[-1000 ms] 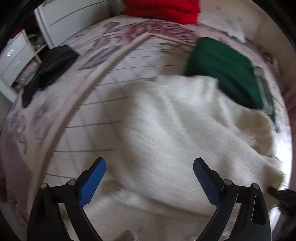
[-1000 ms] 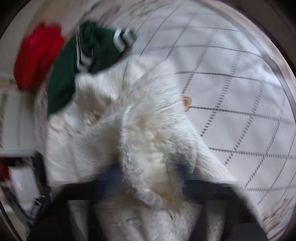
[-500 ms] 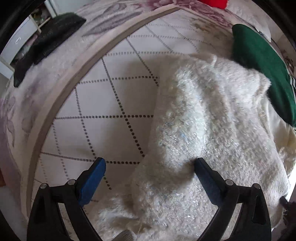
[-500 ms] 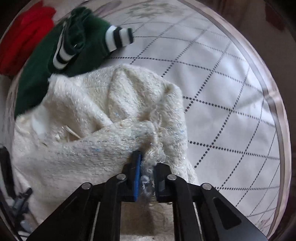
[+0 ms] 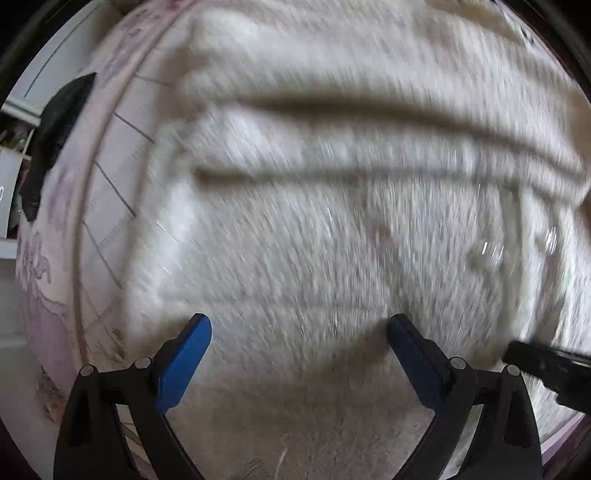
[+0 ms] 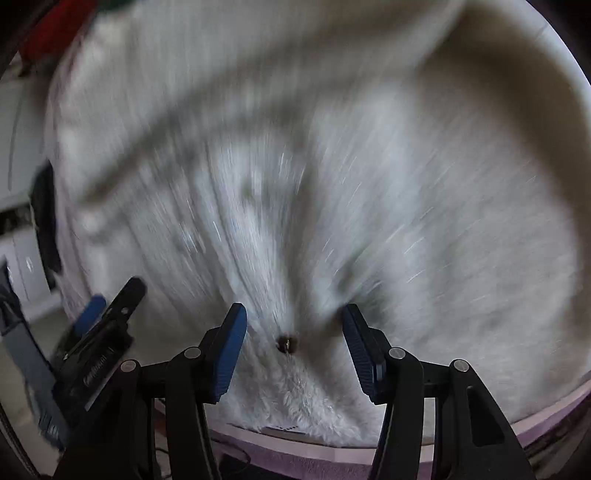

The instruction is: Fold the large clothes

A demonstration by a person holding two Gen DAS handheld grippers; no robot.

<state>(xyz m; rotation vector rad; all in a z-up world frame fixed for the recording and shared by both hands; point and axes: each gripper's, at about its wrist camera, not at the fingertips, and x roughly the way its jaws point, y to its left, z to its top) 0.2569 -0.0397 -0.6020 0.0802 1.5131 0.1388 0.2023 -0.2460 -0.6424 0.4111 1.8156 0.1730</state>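
A fluffy cream garment (image 5: 332, 229) lies spread on the bed and fills both views, blurred by motion. My left gripper (image 5: 299, 332) hangs straight above it with its blue pads wide apart and nothing pinched. My right gripper (image 6: 293, 325) stands over the garment's near edge (image 6: 295, 398); its jaws are opening, and the pads stand clear of the fabric that lies under the gap. A small dark button (image 6: 287, 343) sits on the fabric between them. The left gripper's fingers (image 6: 110, 317) show at the left of the right wrist view.
The bed cover (image 5: 110, 177) has a diamond grid and a floral pink border (image 5: 40, 266). A black garment (image 5: 55, 136) lies at the bed's left edge. White furniture (image 5: 22, 99) stands beyond. A red item (image 6: 55, 26) is at the far left top. The bed's near edge (image 6: 332, 454) is below the right gripper.
The right gripper let go of the cream garment's edge and its jaws spread. Both grippers dropped closer to the garment and moved across it; the green garment is gone from view.
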